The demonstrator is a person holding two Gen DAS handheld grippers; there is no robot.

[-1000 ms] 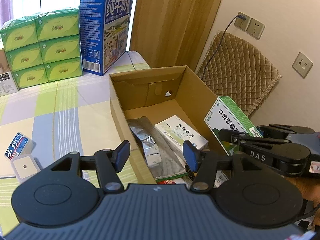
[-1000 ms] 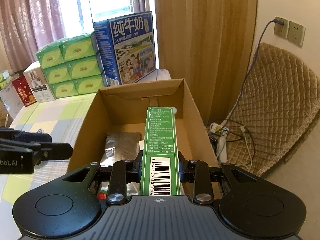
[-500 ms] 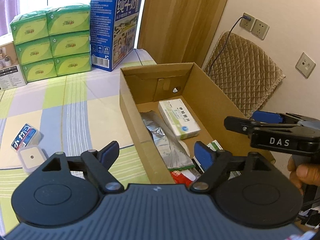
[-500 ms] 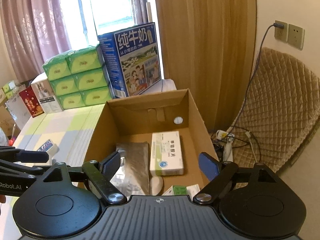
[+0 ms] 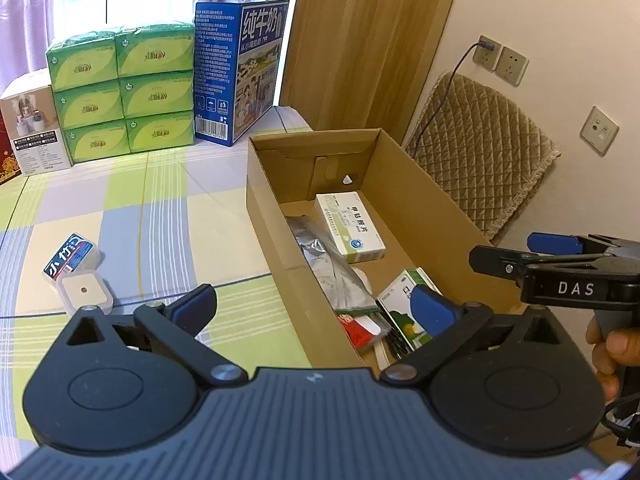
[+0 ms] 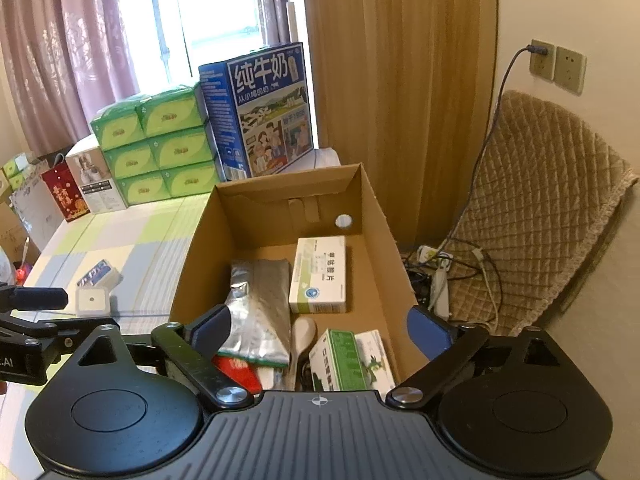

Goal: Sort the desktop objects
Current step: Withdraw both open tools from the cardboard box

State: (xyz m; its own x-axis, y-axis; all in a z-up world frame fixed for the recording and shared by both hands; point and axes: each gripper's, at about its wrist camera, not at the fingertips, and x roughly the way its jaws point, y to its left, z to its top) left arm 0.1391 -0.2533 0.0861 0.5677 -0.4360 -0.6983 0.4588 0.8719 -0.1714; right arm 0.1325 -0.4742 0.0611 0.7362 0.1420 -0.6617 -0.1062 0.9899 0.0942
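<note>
Left gripper (image 5: 314,306) fingers spread wide, holding nothing, hovering over the near-left wall of the cardboard box (image 5: 272,216). Right gripper (image 6: 320,330) fingers also spread wide and empty, above the box's near end; in the left wrist view it shows side-on at the right (image 5: 560,268), with part of a hand (image 5: 608,352) on its handle.

The box sits open-topped on the bench (image 5: 168,208), its right wall close to the bench edge beside a quilted chair back (image 5: 480,168). Inside: white medicine box (image 6: 320,276) flat toward the far right, silver foil pouch (image 6: 260,304) along the left side, green-and-white medicine box (image 6: 348,360) lying at the near right, white spoon (image 6: 302,338) between pouch and green box, red packet (image 6: 236,368) at the near end partly under the pouch. The far part of the box floor is bare.

Outside the box on the bench: small blue-and-white pack (image 5: 72,256) and small white square case (image 5: 84,292), touching or nearly so, well left of the box. Open checked bench surface between them and the box wall.

Far edge of the bench: stacked green tissue packs (image 5: 124,88), blue milk carton (image 5: 240,68) just beside them, white product box (image 5: 32,128) to the left.
</note>
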